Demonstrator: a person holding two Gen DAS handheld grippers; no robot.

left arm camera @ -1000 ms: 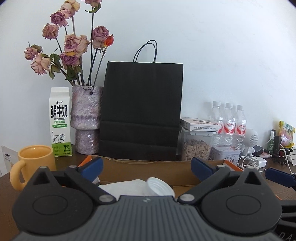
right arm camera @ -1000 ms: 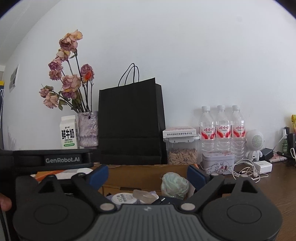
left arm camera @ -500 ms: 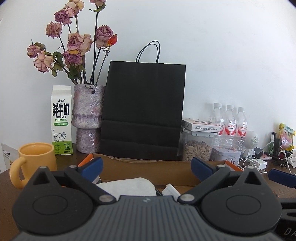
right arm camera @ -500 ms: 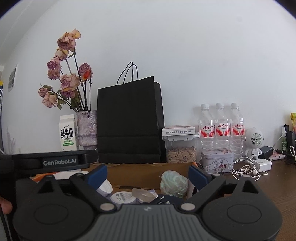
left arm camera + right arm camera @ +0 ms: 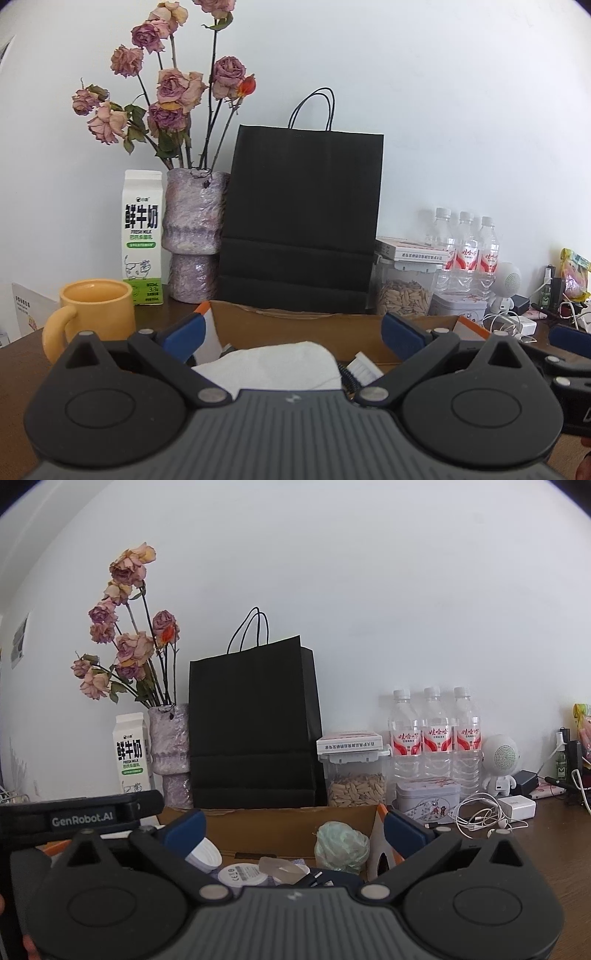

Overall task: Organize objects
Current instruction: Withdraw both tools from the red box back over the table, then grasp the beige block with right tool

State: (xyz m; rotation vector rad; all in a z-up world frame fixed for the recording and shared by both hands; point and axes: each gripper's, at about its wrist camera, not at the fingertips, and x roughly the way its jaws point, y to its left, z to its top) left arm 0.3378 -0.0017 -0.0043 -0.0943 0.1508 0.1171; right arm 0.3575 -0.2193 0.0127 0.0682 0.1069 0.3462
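Observation:
An open cardboard box (image 5: 332, 326) lies just ahead of both grippers. My left gripper (image 5: 291, 332) is open above a white cloth (image 5: 273, 365) and a white brush (image 5: 364, 369), gripping nothing. My right gripper (image 5: 295, 829) has its jaws opening, with nothing pressed between the pads. Below it in the box (image 5: 266, 830) lie a white cup (image 5: 205, 853), a round white disc (image 5: 242, 875), a clear tape roll (image 5: 280, 867) and a crumpled green ball (image 5: 341, 845). The left gripper's body (image 5: 81, 816) shows at the left of the right wrist view.
Behind the box stand a black paper bag (image 5: 303, 221), a vase of dried roses (image 5: 194, 236), a milk carton (image 5: 142, 236), a seed jar (image 5: 404, 288) and water bottles (image 5: 436, 738). A yellow mug (image 5: 94, 314) sits left. Tin (image 5: 428, 794), speaker (image 5: 500, 760) and cables (image 5: 480, 812) crowd the right.
The white cup seen beside the cloth in the left wrist view is gone from there and now lies by the right gripper's left finger. The right jaws spread slightly wider.

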